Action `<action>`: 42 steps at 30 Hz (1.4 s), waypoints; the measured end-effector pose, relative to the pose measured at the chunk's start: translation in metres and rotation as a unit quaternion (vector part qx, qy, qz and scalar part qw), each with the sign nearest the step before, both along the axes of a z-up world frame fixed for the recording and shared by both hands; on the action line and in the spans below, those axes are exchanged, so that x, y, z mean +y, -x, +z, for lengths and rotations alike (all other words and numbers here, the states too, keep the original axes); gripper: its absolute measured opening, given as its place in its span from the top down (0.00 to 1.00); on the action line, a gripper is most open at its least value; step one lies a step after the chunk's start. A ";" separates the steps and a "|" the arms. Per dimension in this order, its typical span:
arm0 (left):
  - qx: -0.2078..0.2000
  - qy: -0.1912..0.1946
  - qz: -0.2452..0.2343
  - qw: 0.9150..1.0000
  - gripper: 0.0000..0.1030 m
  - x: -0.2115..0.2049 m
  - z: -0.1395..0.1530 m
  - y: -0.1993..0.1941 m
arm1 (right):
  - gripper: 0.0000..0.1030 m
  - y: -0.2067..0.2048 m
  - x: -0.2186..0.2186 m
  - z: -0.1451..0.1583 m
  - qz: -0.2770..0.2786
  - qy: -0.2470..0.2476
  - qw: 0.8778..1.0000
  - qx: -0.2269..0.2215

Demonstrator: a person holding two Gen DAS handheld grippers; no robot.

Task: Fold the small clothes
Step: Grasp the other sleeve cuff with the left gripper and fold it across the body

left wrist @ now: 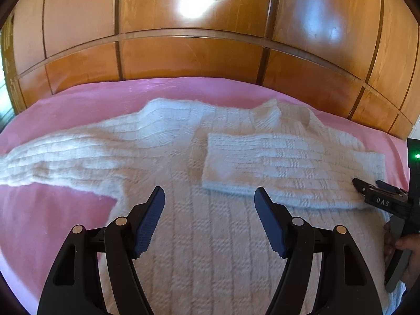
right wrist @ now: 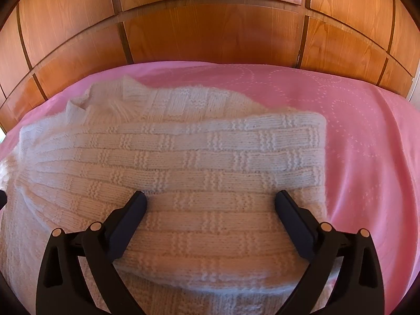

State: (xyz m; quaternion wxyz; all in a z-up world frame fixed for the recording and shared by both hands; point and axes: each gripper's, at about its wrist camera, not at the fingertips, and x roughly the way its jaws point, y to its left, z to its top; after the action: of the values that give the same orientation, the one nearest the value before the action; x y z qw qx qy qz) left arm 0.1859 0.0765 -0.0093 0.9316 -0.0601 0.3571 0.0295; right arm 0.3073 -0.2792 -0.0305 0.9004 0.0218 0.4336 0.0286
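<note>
A white knitted sweater lies flat on a pink bedspread, collar at the far side. One sleeve stretches out to the left. The other sleeve is folded across the chest. My left gripper hovers open over the sweater's body with nothing between its fingers. My right gripper enters from the right edge at the folded sleeve's shoulder end. In the right wrist view the right gripper stands wide open, its fingers straddling the folded sleeve without pinching it.
A glossy wooden panelled wardrobe rises just behind the bed. Bare pink bedspread with stitched circles lies to the right of the sweater. A hand holds the right gripper's handle at the right edge.
</note>
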 end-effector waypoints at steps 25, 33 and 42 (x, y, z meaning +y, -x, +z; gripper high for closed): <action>-0.017 -0.020 0.054 0.998 0.32 0.051 0.018 0.079 | 0.02 -0.008 0.007 -0.003 -0.002 0.023 1.000 0.000; -0.004 -0.016 0.062 0.998 0.32 0.062 0.009 0.080 | 0.02 -0.009 0.006 -0.004 0.000 0.023 1.000 0.000; 0.027 0.066 0.091 0.993 0.32 0.126 -0.004 0.074 | 0.02 -0.010 0.005 -0.004 0.001 0.019 1.000 0.000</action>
State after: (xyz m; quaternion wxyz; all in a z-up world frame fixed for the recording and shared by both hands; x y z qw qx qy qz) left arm 0.1115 0.2022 -0.0132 0.9093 -0.1526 0.3760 0.0922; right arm 0.3176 -0.2746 -0.0344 0.9006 0.0040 0.4341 0.0207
